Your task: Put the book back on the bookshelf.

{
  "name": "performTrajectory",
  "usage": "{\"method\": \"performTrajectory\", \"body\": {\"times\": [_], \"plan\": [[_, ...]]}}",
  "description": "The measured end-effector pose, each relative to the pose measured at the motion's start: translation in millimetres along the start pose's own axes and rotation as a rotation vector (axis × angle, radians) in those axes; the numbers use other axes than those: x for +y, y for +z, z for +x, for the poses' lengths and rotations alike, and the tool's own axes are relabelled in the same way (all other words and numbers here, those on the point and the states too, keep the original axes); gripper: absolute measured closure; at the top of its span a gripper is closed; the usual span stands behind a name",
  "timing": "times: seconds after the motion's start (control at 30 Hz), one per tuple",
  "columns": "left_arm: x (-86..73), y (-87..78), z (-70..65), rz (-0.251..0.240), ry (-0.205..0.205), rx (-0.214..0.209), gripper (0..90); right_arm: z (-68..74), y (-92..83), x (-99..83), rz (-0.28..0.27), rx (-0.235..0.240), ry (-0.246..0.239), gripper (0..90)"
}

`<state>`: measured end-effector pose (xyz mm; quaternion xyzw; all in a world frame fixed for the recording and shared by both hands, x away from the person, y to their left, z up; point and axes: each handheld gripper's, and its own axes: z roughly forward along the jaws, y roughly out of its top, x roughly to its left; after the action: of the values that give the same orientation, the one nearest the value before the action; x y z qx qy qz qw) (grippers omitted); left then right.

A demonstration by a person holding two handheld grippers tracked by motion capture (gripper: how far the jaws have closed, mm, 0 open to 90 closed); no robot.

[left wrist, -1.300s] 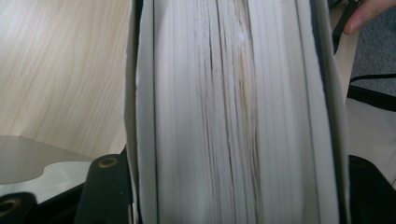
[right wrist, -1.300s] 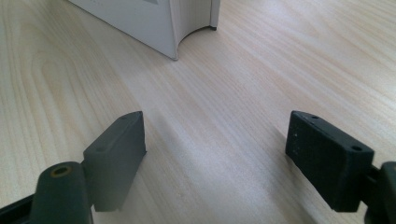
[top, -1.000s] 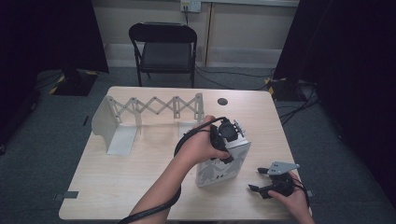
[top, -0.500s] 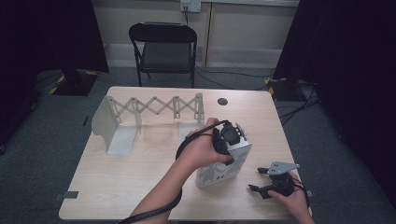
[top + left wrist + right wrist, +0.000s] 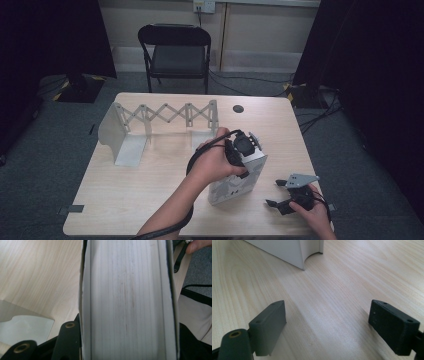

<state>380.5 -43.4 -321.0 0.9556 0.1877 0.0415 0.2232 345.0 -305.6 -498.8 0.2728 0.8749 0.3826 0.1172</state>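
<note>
A thick white book (image 5: 234,184) stands on the table (image 5: 150,200) right of the middle. My left gripper (image 5: 244,149) comes down on its top edge and is shut on it. In the left gripper view the pale page edges of the book (image 5: 127,290) fill the gap of the left gripper (image 5: 127,342), with a black jaw pressed on each cover. My right gripper (image 5: 274,193) rests near the front right corner, apart from the book. Its jaws have just been opening; the right gripper (image 5: 327,320) has nothing between them, and the book's corner (image 5: 287,250) lies ahead.
A grey metal expanding book rack (image 5: 165,116) stands at the back left of the table, with its end plate (image 5: 122,145) turned toward me; that plate (image 5: 22,327) also shows beside the book. A dark round grommet (image 5: 238,108) sits at the back. A black chair (image 5: 177,50) stands behind the table.
My left gripper has settled slightly lower on the book's top and closed on it. The right hand has kept still.
</note>
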Motion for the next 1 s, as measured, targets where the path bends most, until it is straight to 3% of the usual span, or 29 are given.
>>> {"method": "performTrajectory", "body": {"times": [0.17,0.4,0.5,0.57,0.83,1.0], "plan": [[-8.6,-6.4,3.6,0.013,-0.034,-0.001,51.8,0.0,0.0,0.0,0.000,0.000,0.000,14.1],[-22.5,-12.9,9.0,0.015,-0.053,0.015,51.8,0.1,0.0,0.0,0.000,0.000,0.001,14.1],[-27.3,-13.1,9.8,-0.001,-0.049,0.009,51.6,0.1,0.0,0.0,0.000,0.000,0.001,14.1],[-27.9,-13.1,8.9,-0.001,-0.017,0.006,51.2,0.2,0.1,0.0,0.000,0.000,0.001,14.1],[-27.1,-12.7,7.9,0.008,-0.019,0.004,48.3,0.2,0.2,-0.1,-0.001,0.000,0.000,14.1],[-23.9,-12.2,6.3,0.054,-0.024,0.006,49.9,0.2,0.2,-0.1,-0.001,0.001,0.001,14.1]]}}
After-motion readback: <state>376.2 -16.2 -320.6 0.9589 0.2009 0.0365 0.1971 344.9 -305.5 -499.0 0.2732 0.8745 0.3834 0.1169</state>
